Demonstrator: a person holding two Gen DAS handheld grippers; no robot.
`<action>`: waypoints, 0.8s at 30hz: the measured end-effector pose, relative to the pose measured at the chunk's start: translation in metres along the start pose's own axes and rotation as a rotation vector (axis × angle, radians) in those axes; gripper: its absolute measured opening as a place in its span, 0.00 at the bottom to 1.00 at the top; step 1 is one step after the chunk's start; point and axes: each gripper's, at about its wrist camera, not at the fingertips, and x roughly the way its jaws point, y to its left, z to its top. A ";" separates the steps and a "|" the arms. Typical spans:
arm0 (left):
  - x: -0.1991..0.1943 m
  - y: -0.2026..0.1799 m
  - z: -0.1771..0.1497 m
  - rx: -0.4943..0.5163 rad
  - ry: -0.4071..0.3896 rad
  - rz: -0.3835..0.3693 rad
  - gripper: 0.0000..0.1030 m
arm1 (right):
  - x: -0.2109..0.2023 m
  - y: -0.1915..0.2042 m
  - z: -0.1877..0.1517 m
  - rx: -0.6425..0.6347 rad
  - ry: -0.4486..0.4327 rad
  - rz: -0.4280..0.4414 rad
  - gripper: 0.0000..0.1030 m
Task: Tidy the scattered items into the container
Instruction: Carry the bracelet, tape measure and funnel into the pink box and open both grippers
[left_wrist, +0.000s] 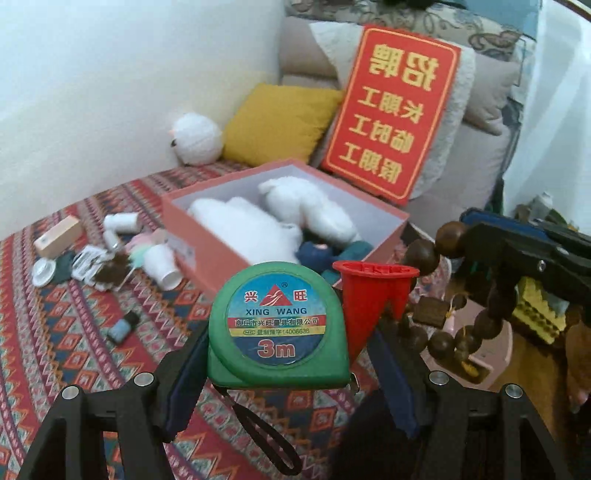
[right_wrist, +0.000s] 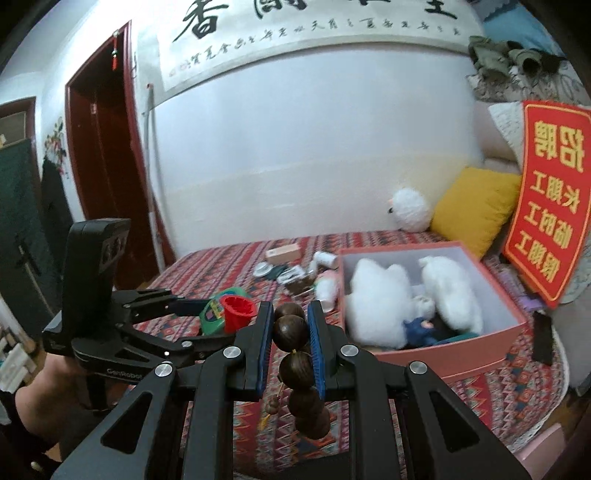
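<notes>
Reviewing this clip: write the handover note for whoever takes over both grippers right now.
Left gripper: shut on the green tape measure and red funnel together, held above the bed.
Right gripper: shut on the wooden bead string, beads dangling.
Pink box: open on the patterned bedspread, already holding white plush toys.
Left: drop all three held items into the box, then collect the small clutter beside it.

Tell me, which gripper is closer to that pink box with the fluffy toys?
Probably the right gripper: holding the beads, it hangs just beside the pink box. The left gripper, holding a tape measure, sits farther out.
</notes>
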 end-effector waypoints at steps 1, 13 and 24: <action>0.003 -0.002 0.005 0.005 0.001 -0.006 0.68 | 0.001 -0.005 0.004 0.000 -0.006 -0.008 0.19; 0.087 0.002 0.091 0.051 0.042 -0.053 0.68 | 0.044 -0.091 0.067 -0.007 -0.076 -0.107 0.19; 0.165 0.002 0.127 0.082 0.081 -0.048 0.99 | 0.118 -0.164 0.081 0.065 -0.068 -0.127 0.61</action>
